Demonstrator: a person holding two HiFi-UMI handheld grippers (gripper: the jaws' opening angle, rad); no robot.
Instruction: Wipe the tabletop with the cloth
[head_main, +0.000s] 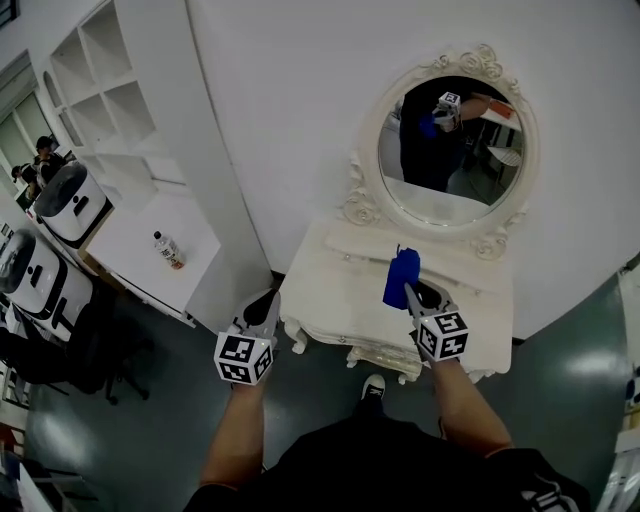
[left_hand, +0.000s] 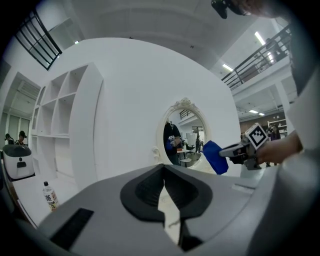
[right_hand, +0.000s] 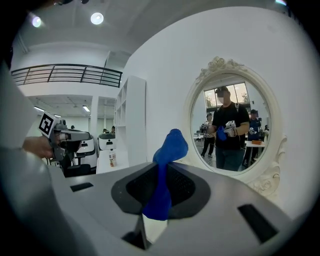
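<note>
The cloth (head_main: 401, 277), a blue rag, is pinched in the right gripper (head_main: 409, 292). In the head view it sits over the middle of the white dressing table's tabletop (head_main: 330, 290), just in front of the oval mirror (head_main: 450, 150). Its long axis runs out from the jaw tips, away from the person and toward the mirror. From this steep angle it seems to be held clear of the surface, though I cannot be sure it isn't brushing it. The left gripper (head_main: 268, 308) hangs off the table's left front corner, over the floor, so the right hand is plainly the nearer one for the wipe.

In the left gripper view, the left gripper (left_hand: 162, 189) has its jaws drawn together to a thin slit with nothing between them. Off to its right, the right gripper (left_hand: 235, 150) carries the cloth (left_hand: 216, 157) at about the height of the mirror's (left_hand: 184, 135) lower rim.

In the right gripper view, the right gripper (right_hand: 159, 197) is clamped on the cloth (right_hand: 166, 170). A bunched end stands up past the jaw tips and a tail hangs down between the pads. The tabletop lies below and ahead, so the wipe calls for lowering the cloth onto it.
</note>
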